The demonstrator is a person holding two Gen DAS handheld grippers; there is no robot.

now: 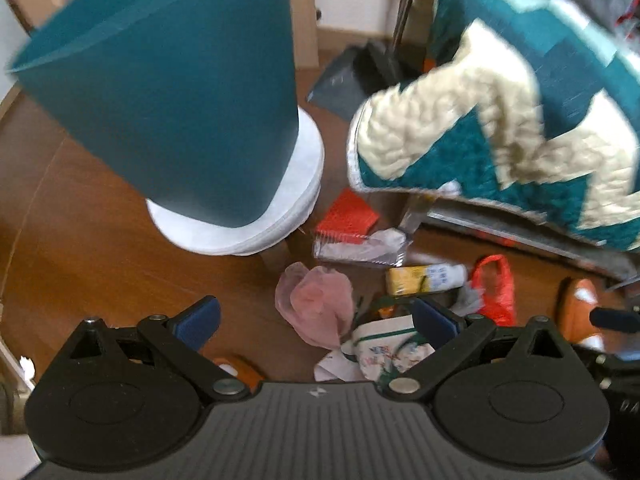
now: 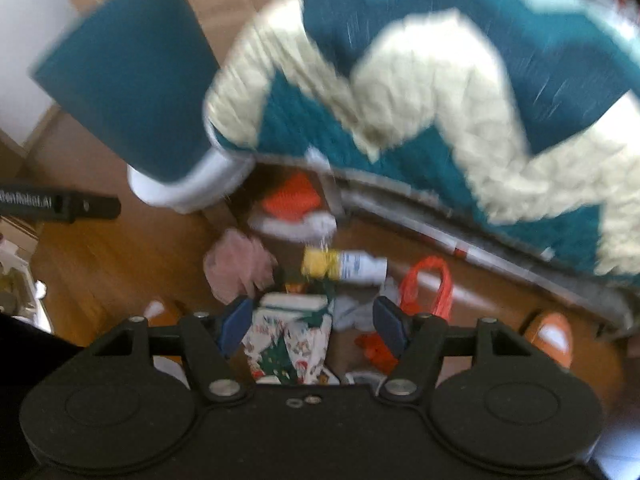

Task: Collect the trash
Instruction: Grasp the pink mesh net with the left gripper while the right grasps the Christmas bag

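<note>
Trash lies scattered on the wooden floor [image 1: 80, 208] between a white round stool [image 1: 248, 216] and the edge of a bed draped in a teal-and-cream zigzag quilt [image 1: 500, 120]. A teal bin [image 1: 168, 92] rests tilted on the stool, its base down and its wider mouth leaning away. Behind it a dark dustpan [image 1: 340, 80] leans near the wall.

Among the litter sit a crumpled pink plastic bag [image 1: 320, 304], a red packet [image 1: 348, 214] with clear wrapping [image 1: 360, 246] just in front of it, a yellow-and-white carton [image 1: 428, 278], a red plastic bag [image 1: 494, 288] and a printed white-and-green paper bag [image 1: 384, 348]. An orange slipper [image 1: 580, 308] lies by the bed edge.

The left gripper [image 1: 316, 320] hovers above the pile, its jaws spread wide and holding nothing; the pink bag and printed bag show between its blue pads [image 1: 200, 322].

The right gripper [image 2: 314, 326], seen in a blurred view, likewise has its jaws spread apart and empty, with the printed paper bag [image 2: 288, 344] directly between them. Whether either pad touches the bag cannot be told.
</note>
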